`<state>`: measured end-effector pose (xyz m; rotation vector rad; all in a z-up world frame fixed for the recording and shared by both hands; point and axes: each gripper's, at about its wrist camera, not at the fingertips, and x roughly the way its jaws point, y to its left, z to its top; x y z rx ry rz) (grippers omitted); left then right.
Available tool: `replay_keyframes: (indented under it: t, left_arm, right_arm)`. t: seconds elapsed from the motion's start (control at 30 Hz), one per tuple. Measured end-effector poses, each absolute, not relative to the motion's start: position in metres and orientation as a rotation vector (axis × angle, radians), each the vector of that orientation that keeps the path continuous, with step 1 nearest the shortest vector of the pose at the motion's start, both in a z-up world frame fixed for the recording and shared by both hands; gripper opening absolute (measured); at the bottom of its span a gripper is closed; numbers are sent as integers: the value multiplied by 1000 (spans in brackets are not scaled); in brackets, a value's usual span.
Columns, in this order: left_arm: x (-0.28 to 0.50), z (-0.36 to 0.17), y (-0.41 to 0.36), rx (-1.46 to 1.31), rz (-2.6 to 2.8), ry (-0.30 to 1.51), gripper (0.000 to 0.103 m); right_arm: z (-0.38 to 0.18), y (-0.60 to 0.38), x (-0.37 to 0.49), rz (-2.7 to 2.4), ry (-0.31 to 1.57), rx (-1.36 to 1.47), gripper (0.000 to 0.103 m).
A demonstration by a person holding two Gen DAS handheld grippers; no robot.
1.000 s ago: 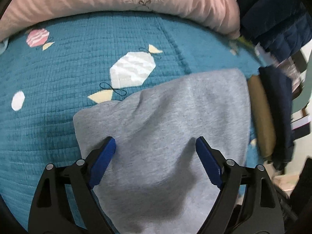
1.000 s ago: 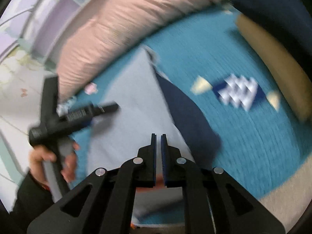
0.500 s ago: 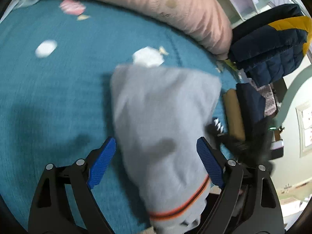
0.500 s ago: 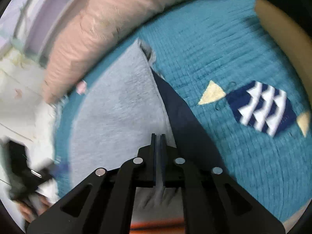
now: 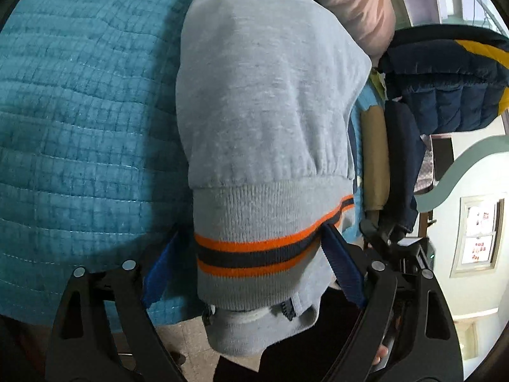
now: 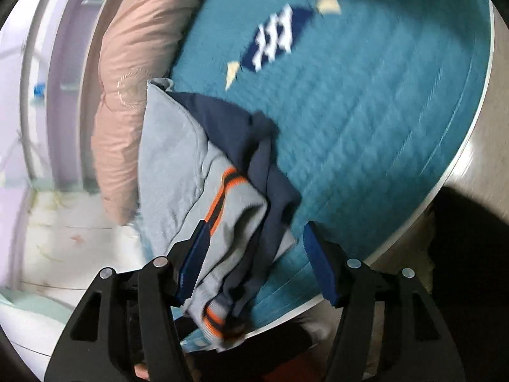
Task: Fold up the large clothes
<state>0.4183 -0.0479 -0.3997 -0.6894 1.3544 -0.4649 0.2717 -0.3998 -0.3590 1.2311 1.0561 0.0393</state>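
Note:
A grey sweatshirt [image 5: 267, 95] with an orange and navy striped ribbed hem [image 5: 261, 251] lies folded on the teal quilt [image 5: 82, 102], its hem end hanging over the bed's front edge. My left gripper [image 5: 251, 270] is open, its blue pads either side of the hem. In the right wrist view the same sweatshirt [image 6: 171, 159] shows its navy lining [image 6: 270, 191]. My right gripper [image 6: 254, 264] is open, with the bunched hem end between its fingers.
A pink pillow [image 5: 353, 0] lies along the far side of the bed, also in the right wrist view [image 6: 127, 102]. A navy and yellow puffer jacket [image 5: 445, 79] and rolled tan and navy clothes [image 5: 375, 159] sit at the right.
My right gripper has opened; it was shut before. Both grippers have pulled back to the sweatshirt's hem at the bed's front edge. The left gripper stayed open.

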Motion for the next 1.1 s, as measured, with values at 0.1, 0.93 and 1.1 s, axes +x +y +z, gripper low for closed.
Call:
replay_keyframes:
  t: [0.1, 0.93, 1.1]
  left_arm:
    - [421, -393, -52, -691, -487, 1340, 67]
    - [424, -366, -22, -891, -574, 1303, 47]
    - [426, -365, -31, -863, -574, 1314, 47]
  right_arm:
    - [-367, -401, 266, 75, 1058, 1326, 59]
    - [-385, -387, 272, 54, 957, 1579, 62]
    - [-375, -388, 284, 88, 911, 1543, 63]
